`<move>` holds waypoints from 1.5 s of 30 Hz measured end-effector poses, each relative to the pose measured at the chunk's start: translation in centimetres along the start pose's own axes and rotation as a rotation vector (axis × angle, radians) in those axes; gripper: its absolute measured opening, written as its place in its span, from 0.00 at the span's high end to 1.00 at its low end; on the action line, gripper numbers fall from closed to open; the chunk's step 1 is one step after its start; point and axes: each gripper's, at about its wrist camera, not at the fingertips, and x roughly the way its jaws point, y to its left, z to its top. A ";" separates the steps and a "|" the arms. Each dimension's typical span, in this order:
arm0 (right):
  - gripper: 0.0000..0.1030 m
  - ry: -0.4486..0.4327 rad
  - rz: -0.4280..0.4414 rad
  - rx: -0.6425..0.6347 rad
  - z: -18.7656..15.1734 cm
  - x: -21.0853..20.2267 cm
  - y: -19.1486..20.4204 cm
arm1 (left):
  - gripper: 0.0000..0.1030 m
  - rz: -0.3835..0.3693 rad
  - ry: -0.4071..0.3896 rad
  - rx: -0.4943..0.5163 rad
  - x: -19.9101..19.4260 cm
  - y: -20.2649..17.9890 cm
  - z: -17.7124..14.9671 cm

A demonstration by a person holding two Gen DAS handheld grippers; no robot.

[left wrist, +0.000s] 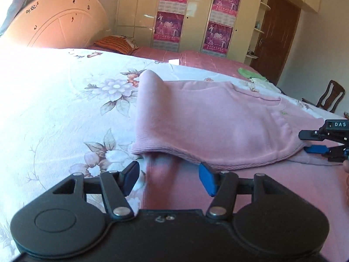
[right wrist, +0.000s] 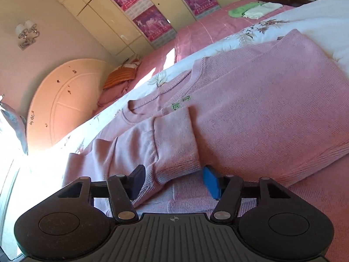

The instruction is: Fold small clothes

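The pink sweater [right wrist: 250,100] lies flat on the floral bedsheet [left wrist: 54,109], one sleeve [right wrist: 174,139] folded across it. The left gripper [left wrist: 169,180] is half open and holds nothing. The right gripper [right wrist: 174,181] is half open around the cuff, without pressing it.

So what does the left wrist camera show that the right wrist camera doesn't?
Only the left wrist view shows the right gripper from the side at the sweater's edge, a wooden chair and the brown door.

Only the right wrist view shows the wall lamp, the sweater's neckline with its green label, and a folded sleeve cuff between the right gripper's open jaws.

Both show the pink sweater on the flowered bedspread, the headboard and the wardrobe posters.
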 end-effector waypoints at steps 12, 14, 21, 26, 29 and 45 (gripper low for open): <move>0.89 -0.116 -0.135 -0.204 0.9 -3.6 0.9 | 0.62 -0.007 -0.010 -0.025 1.6 1.2 0.5; 0.89 -0.101 -0.141 -0.185 0.3 -3.3 0.0 | 0.66 -0.003 -0.016 -0.025 1.3 1.3 0.5; 0.89 -0.086 -0.160 -0.187 -0.7 -3.4 -0.8 | 0.66 0.005 0.012 -0.015 1.1 2.3 0.3; 0.89 -0.085 -0.153 -0.183 -0.6 -3.7 -1.0 | 0.65 -0.054 -0.060 -0.084 -1.5 3.0 0.5; 0.89 -0.088 -0.151 -0.198 -0.7 -3.9 -0.7 | 0.59 -0.109 -0.136 -0.087 -2.6 1.9 0.8; 0.83 -0.142 -0.134 -0.206 2.0 -3.3 -0.4 | 0.41 -0.175 -0.052 -0.011 4.2 -1.9 4.5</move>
